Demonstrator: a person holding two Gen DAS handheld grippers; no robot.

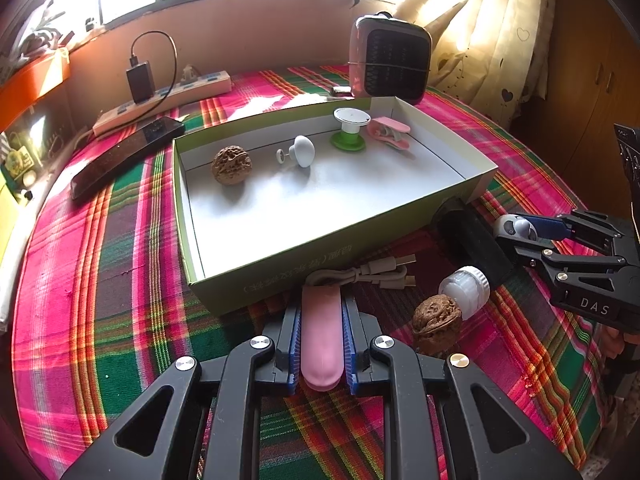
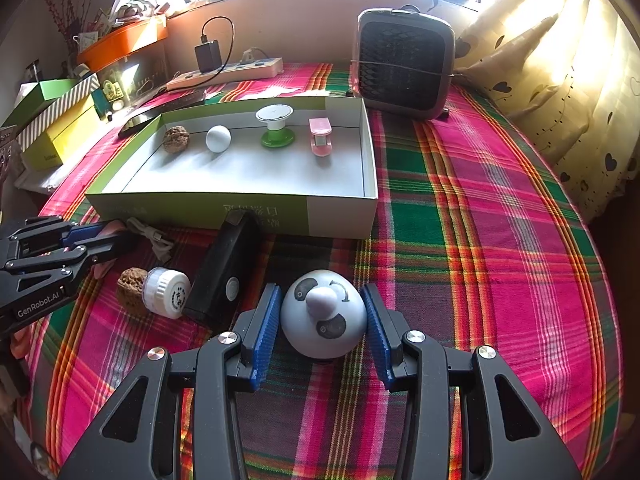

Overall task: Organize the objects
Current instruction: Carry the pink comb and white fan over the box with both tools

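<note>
Sitting on a worktop (image 2: 500, 208) draped in pink-and-green plaid cloth, a shallow green cardboard box with a white inside (image 2: 340, 216) holds four things in a row along its far wall: a brown wrinkled walnut (image 2: 176, 139), a white round knob (image 2: 218, 138), a green spool with a white disc top (image 2: 275, 127) and a pink plastic clip (image 2: 321, 137). The left tool (image 1: 322, 338) is clamped on a slim pink rounded bar (image 1: 321, 340), whose long axis runs straight from 6 to 12 o'clock in the left wrist view, its far end toward the box's near wall and a coiled white cable (image 1: 372, 272). At about 3 o'clock of that bar lie a second walnut (image 1: 436, 322) and a white ribbed-cap bottle (image 1: 466, 288) on its side, beside a black rectangular device (image 1: 472, 240). The right tool (image 2: 323, 316) stands partly apart around a pale egg-shaped panda figure (image 2: 323, 314); the egg's narrow end points toward 6 o'clock. Whether the blue pads (image 2: 264, 320) press on it cannot be told.
</note>
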